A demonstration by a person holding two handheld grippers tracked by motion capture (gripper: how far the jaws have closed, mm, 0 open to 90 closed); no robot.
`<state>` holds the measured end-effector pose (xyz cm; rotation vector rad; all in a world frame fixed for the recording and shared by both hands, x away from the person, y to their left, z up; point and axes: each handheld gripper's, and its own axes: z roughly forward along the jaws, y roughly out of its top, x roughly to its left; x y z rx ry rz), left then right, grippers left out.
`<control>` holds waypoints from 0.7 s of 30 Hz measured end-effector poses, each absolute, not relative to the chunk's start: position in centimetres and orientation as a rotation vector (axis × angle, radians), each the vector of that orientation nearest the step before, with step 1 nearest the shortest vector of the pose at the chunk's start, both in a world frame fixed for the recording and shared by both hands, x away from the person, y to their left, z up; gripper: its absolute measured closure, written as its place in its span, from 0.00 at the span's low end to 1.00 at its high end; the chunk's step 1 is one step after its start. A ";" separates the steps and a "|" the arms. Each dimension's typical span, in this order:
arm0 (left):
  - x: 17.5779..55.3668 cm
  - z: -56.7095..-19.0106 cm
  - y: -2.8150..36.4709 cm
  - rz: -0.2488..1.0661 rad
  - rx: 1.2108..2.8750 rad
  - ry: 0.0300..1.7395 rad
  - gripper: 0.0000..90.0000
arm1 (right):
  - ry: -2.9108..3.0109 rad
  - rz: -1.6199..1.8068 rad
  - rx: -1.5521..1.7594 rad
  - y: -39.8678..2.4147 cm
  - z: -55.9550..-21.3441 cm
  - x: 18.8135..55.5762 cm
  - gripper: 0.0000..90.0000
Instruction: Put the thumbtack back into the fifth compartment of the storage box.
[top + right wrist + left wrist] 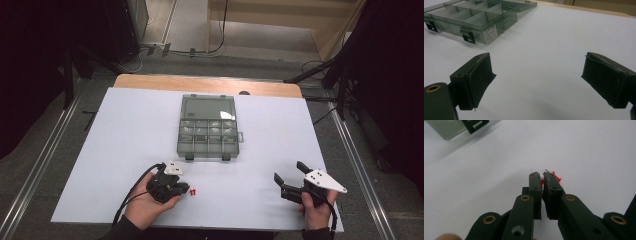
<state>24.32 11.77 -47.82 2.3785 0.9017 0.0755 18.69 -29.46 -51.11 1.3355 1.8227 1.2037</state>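
Observation:
A small red plastic piece (193, 191) lies on the white table sheet (125, 150) near the front, at the tips of my left gripper (187, 189). In the left gripper view the jaws of the left gripper (541, 175) stand almost together, pinching the red piece (557, 178), which pokes out past the tips with a thin metal pin. My right gripper (288, 171) rests at the front right, open, with nothing between its jaws (537, 57). A clear grey compartment box (208, 132) lies with its lid folded back in the middle of the table.
The box (474, 20) has several small compartments and two black latches on its near side; its corner (449, 128) shows at the top left of the left gripper view. Bare white sheet lies between the grippers and the box. The wooden table edge (210, 84) runs at the back.

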 end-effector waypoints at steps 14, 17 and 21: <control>26.4 -46.1 12.3 0.099 2.338 0.915 0.94 | 1.812 1.209 1.323 -29.4 -51.0 18.6 0.11; 26.9 -45.9 12.3 0.098 2.334 0.910 0.94 | 1.813 1.210 1.324 -29.4 -51.0 18.6 0.11; 27.7 -45.5 12.2 0.105 2.337 0.905 0.94 | 1.815 1.207 1.319 -29.4 -51.0 18.7 0.11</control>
